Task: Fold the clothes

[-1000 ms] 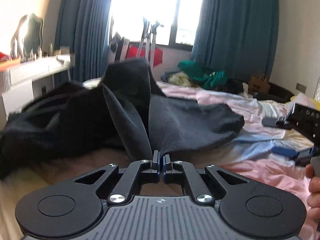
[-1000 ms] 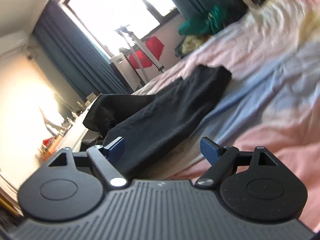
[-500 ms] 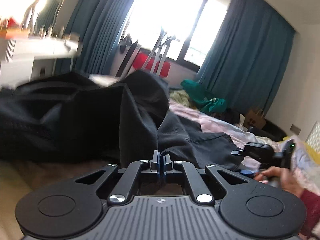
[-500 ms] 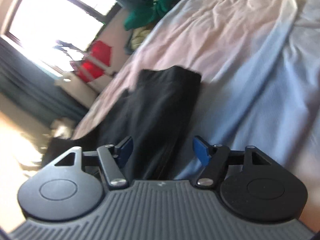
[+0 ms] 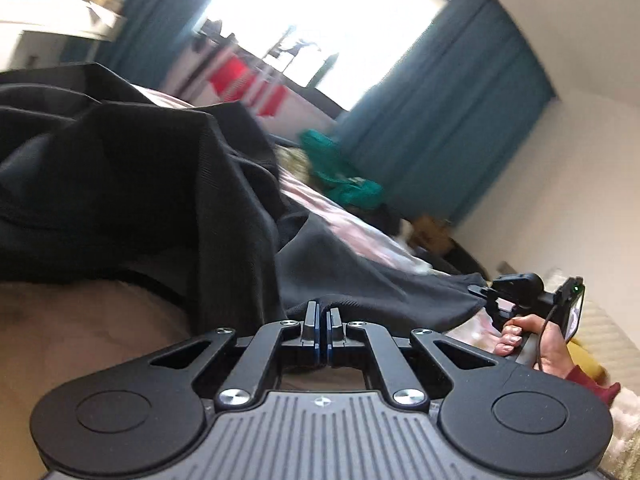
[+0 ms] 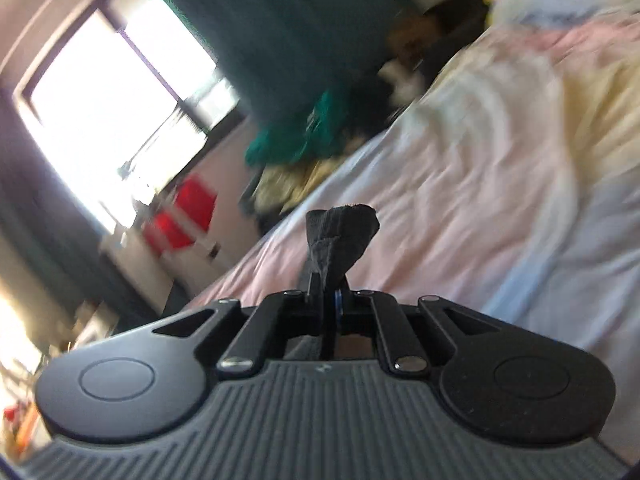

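Observation:
A dark grey garment [image 5: 160,184] lies rumpled across the bed, heaped at the left and spreading out to the right. My left gripper [image 5: 321,314] is shut on its near hem, and the cloth runs away from the fingertips. At the garment's far right end a hand [image 5: 548,344] holds my right gripper [image 5: 482,293]. In the right wrist view my right gripper [image 6: 328,286] has its jaws closing tight, with a corner of the garment [image 6: 340,232] pinched between the pads and sticking up past them.
The pink and pale blue bed sheet [image 6: 480,200] stretches beyond the garment. A green clothes pile [image 5: 344,176] and a brown bag [image 5: 432,228] sit by the teal curtains [image 5: 440,100]. A white desk [image 5: 52,20] stands at the far left, with red items [image 5: 236,76] under the window.
My right gripper travelled to the garment's right end and went from wide open to closed on its corner. My left gripper stayed shut on the hem while rolling and shifting.

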A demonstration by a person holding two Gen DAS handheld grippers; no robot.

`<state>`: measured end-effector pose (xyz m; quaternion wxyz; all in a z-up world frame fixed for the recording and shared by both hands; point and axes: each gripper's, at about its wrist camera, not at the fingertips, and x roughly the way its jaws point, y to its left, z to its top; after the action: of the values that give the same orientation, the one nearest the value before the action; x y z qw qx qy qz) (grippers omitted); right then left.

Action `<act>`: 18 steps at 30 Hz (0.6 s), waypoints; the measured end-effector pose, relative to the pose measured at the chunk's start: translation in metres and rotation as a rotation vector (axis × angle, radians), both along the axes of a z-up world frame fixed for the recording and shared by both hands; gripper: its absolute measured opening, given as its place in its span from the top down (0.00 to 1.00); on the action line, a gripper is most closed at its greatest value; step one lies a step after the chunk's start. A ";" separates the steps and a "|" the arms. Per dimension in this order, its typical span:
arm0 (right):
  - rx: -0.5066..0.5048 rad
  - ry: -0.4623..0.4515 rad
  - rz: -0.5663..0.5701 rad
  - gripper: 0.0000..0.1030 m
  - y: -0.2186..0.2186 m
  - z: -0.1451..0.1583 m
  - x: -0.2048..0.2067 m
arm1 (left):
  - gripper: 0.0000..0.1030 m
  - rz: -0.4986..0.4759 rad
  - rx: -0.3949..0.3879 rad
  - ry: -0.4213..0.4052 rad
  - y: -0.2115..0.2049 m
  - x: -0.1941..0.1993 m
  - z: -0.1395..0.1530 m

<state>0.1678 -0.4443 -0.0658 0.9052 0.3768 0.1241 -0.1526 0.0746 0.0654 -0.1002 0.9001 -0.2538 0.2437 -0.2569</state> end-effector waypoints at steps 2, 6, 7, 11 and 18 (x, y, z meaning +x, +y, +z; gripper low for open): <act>0.019 0.000 -0.076 0.92 -0.023 0.009 -0.031 | 0.96 -0.066 0.001 -0.004 -0.008 -0.006 0.003; 0.089 0.057 -0.202 0.92 -0.050 -0.002 -0.094 | 0.94 -0.113 0.140 -0.033 -0.036 -0.026 0.007; 0.130 0.075 -0.222 0.92 -0.055 -0.010 -0.107 | 0.94 -0.108 0.165 -0.022 -0.040 -0.028 0.003; 0.283 0.162 -0.262 0.90 -0.064 -0.041 -0.143 | 0.93 -0.100 0.204 0.070 -0.049 -0.020 -0.008; 0.552 0.159 -0.194 0.88 -0.070 -0.066 -0.170 | 0.61 -0.074 0.213 0.146 -0.039 -0.030 -0.006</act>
<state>-0.0019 -0.5143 -0.1321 0.7371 0.6056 0.1948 -0.2279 0.0447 0.0260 -0.1062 0.8917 -0.1654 0.3438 -0.2435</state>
